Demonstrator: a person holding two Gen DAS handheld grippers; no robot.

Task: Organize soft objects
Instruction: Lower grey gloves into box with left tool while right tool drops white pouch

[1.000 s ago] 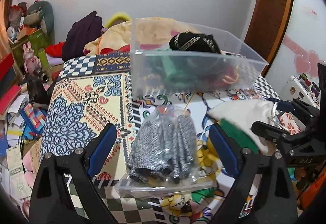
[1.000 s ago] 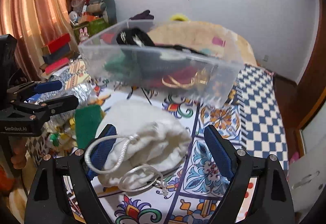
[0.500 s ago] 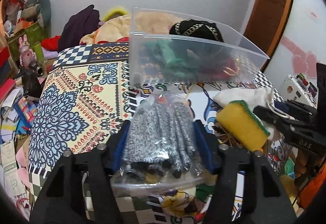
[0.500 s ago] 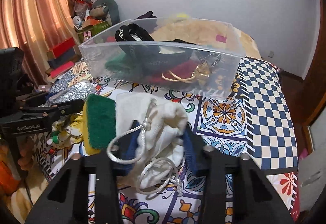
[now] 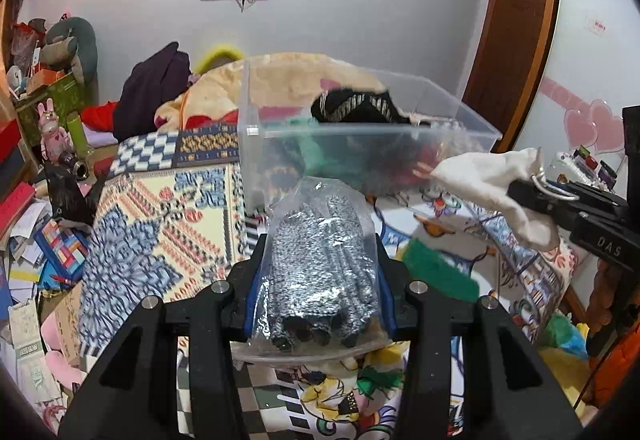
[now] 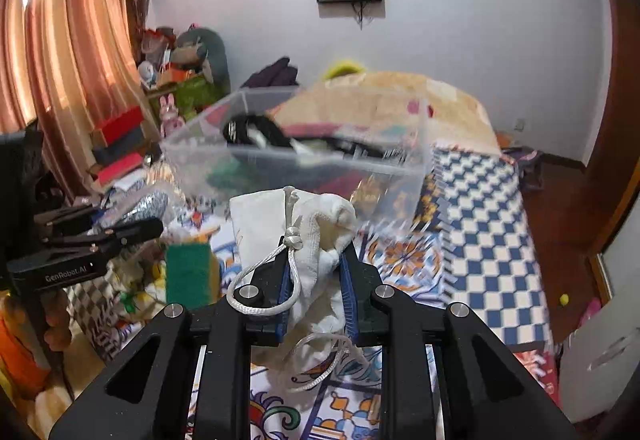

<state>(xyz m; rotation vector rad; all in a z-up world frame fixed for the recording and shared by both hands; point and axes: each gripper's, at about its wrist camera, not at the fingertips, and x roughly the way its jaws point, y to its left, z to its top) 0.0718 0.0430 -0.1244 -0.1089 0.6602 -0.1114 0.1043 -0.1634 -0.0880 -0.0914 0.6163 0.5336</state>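
Note:
My left gripper [image 5: 318, 280] is shut on a clear plastic bag of grey knitted items [image 5: 320, 264] and holds it above the patterned bed cover, short of the clear plastic bin [image 5: 368, 159]. My right gripper [image 6: 314, 280] is shut on a white drawstring pouch [image 6: 296, 224] and holds it up in front of the bin [image 6: 296, 155]. The pouch also shows in the left wrist view [image 5: 488, 183]. The bin holds dark and green soft items. A green and yellow sponge [image 6: 188, 272] lies on the bed between the grippers.
The bed cover [image 6: 480, 224] has bright tile patterns. A beige blanket [image 5: 288, 79] and dark clothes [image 5: 156, 91] lie behind the bin. Boxes, toys and papers [image 5: 36, 199] crowd the floor on the left. A wooden door [image 5: 516, 31] stands at the right.
Both grippers closed on their items, the left on the knit bag, the right on the pouch, and lifted them off the bed toward the bin. The sponge is uncovered.

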